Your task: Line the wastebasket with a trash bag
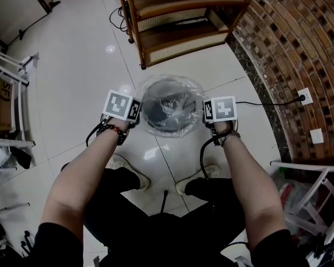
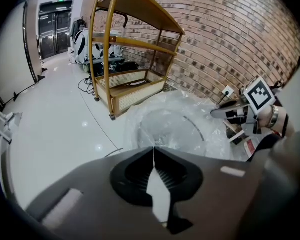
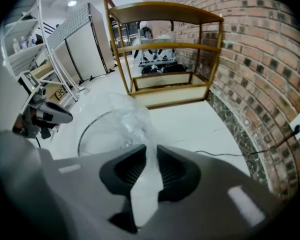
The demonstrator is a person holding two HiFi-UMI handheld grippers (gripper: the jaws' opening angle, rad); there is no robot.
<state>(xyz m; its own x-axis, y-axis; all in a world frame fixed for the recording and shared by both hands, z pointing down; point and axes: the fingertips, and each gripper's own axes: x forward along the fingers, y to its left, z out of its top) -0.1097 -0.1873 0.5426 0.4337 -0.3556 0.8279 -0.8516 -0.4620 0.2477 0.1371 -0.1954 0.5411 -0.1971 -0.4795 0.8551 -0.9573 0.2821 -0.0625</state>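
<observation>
Left gripper [image 2: 153, 150] clamped on trash bag [image 2: 190, 129] edge; right gripper [image 3: 147, 151] narrowly parted, film loose between. Bag drapes wastebasket [image 1: 145, 107] between both grippers. Film likely light, limp, slippery, tearable; best pinched at bunched hem.

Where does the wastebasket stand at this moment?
In the head view, the wastebasket, covered by a clear trash bag, stands on the floor at the centre, between the left gripper and the right gripper, with the wooden shelf beyond it.
</observation>
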